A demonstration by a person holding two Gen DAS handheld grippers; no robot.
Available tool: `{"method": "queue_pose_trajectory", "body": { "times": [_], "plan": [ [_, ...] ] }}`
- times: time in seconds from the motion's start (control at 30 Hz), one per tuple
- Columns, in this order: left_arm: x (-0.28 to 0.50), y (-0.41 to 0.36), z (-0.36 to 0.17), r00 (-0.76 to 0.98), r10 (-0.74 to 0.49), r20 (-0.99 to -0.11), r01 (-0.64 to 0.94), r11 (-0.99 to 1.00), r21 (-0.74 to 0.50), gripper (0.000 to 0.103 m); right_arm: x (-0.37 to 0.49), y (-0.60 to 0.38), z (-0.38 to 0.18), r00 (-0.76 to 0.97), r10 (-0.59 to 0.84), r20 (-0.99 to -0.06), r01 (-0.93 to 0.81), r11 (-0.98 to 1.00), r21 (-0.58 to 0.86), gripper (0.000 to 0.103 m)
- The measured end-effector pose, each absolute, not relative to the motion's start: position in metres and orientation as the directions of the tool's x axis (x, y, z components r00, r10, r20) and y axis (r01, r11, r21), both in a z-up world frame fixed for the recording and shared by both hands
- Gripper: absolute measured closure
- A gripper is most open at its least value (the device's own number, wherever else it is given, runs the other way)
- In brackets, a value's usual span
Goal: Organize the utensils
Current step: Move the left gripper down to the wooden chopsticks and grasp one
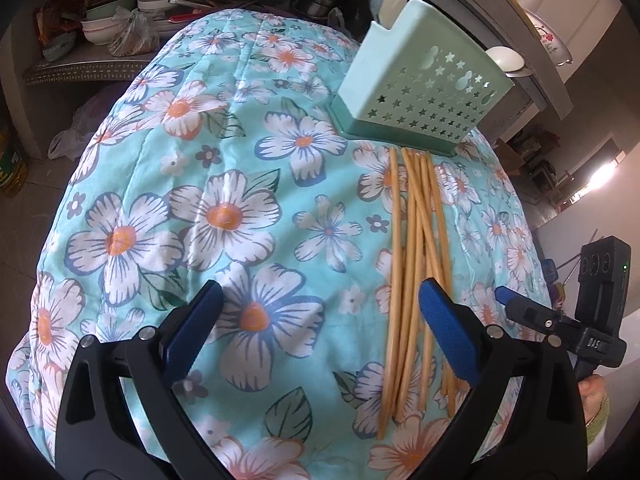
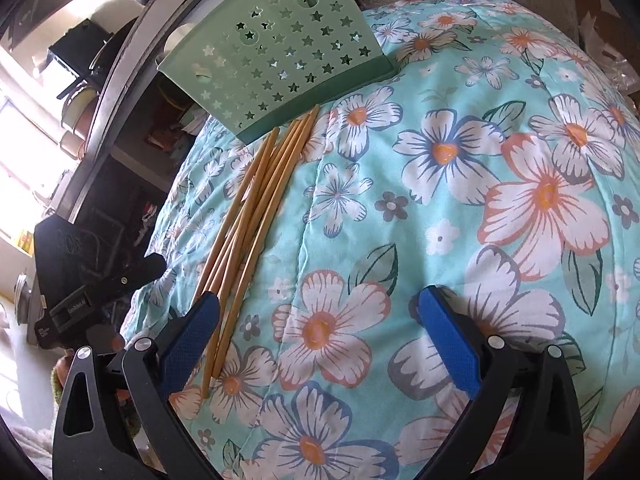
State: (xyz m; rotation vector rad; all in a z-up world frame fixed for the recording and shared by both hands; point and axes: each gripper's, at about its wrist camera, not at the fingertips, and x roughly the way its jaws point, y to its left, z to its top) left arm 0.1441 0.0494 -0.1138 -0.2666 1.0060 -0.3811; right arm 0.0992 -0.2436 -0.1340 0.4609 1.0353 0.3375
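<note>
Bamboo chopsticks lie just before the star-punched green utensil holder; left gripper and right gripper both spread wide, holding nothing.

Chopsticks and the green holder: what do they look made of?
Chopsticks: probably bamboo or wood, matte tan, slim tapered sticks. Holder: apparently moulded plastic, smooth mint green with star cut-outs and a darker base.
</note>
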Motion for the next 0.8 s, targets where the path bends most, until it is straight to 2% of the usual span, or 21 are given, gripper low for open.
{"method": "queue_pose_trajectory", "body": {
  "times": [0.23,0.3,0.37,0.5,0.57,0.8],
  "plan": [
    [0.148,0.021,-0.093,0.495,-0.462,-0.736,0.309,0.885,-0.348,0.008,0.100,-0.239,-0.134,0.470,0.469,-0.748,-0.063,0.863,0.501,0.006],
    [0.151,0.014,-0.088,0.503,-0.467,-0.727,0.339,0.881,-0.332,0.012,0.101,-0.241,-0.134,0.466,0.486,-0.740,-0.061,0.851,0.521,0.006],
    [0.156,0.007,-0.085,0.498,-0.466,-0.732,0.359,0.879,-0.315,0.026,0.101,-0.244,-0.135,0.463,0.501,-0.731,-0.062,0.841,0.537,0.006],
    [0.169,-0.001,-0.087,0.471,-0.476,-0.743,0.373,0.870,-0.322,0.041,0.099,-0.247,-0.135,0.465,0.509,-0.724,-0.074,0.837,0.541,0.006],
    [0.175,-0.004,-0.090,0.454,-0.481,-0.750,0.379,0.866,-0.326,0.052,0.099,-0.246,-0.134,0.467,0.505,-0.726,-0.083,0.843,0.532,0.006],
    [0.194,-0.015,-0.108,0.382,-0.466,-0.798,0.379,0.867,-0.325,0.070,0.099,-0.243,-0.133,0.469,0.492,-0.734,-0.099,0.855,0.509,0.006]
  ]
}}
